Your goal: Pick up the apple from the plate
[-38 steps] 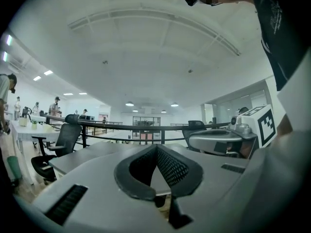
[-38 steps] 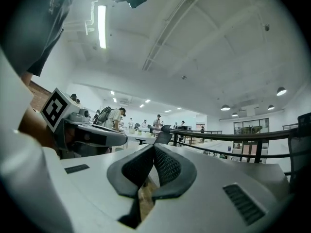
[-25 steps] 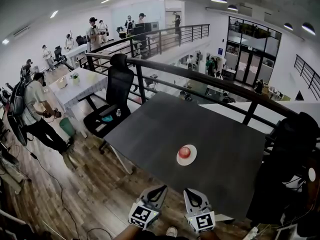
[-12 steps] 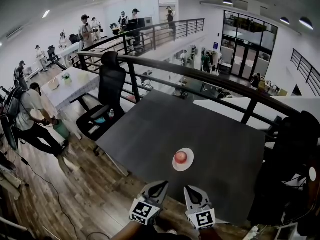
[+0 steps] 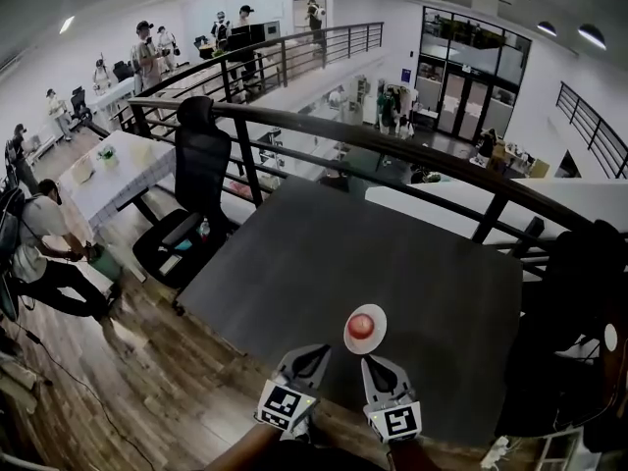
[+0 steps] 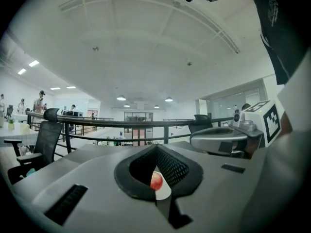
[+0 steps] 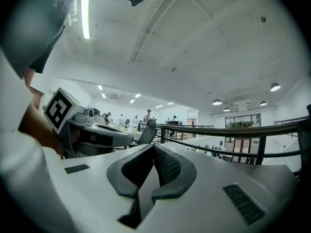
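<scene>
The apple [image 5: 362, 323] sits on the plate [image 5: 378, 340] by the near edge of the surface [image 5: 392, 253], just ahead of both tongs. The right tongs [image 5: 370, 363] are nearer, with the apple almost straight beyond their tips. The left tongs [image 5: 320, 350] lie to its left, angled toward it. Both pairs are pressed together and hold nothing, so whichever goes in must spread first. Being round, the apple favours no angle.
</scene>
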`<action>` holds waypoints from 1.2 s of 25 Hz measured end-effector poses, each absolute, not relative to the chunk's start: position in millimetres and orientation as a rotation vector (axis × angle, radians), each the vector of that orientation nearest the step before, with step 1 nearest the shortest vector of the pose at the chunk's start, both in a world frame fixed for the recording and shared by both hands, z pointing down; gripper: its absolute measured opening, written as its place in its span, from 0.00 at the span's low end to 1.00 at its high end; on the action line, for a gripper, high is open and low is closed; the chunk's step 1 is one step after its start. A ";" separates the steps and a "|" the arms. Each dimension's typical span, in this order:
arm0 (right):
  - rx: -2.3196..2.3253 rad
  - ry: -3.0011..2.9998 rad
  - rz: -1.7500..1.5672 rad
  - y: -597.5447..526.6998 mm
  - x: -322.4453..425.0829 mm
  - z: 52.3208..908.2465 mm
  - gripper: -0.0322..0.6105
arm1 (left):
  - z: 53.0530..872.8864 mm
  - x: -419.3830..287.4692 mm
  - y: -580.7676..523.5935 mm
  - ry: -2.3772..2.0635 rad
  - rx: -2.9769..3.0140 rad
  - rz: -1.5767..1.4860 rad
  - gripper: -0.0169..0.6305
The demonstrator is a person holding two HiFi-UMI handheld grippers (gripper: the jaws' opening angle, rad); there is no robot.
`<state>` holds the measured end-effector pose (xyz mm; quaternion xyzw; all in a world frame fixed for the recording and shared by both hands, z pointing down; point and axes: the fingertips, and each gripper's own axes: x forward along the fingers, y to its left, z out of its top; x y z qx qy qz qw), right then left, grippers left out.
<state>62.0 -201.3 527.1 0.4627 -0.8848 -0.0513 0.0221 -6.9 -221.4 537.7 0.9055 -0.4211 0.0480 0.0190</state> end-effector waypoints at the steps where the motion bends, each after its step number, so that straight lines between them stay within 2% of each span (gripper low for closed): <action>1: 1.443 -2.731 -0.160 -209.0 57.2 528.3 0.09 | 539.8 -13.0 -229.3 -1.300 2.815 0.161 0.06; 12: 1.585 -2.601 -0.086 -282.2 21.0 544.7 0.09 | 534.0 -55.2 -295.7 -1.180 2.863 0.118 0.06; 17: 1.663 -2.564 0.054 -293.8 30.8 558.7 0.09 | 543.6 -53.2 -312.5 -1.133 2.861 0.107 0.06; 30: 1.529 -2.519 0.021 -316.0 66.7 593.1 0.09 | 574.2 -23.4 -333.0 -1.126 2.825 0.190 0.06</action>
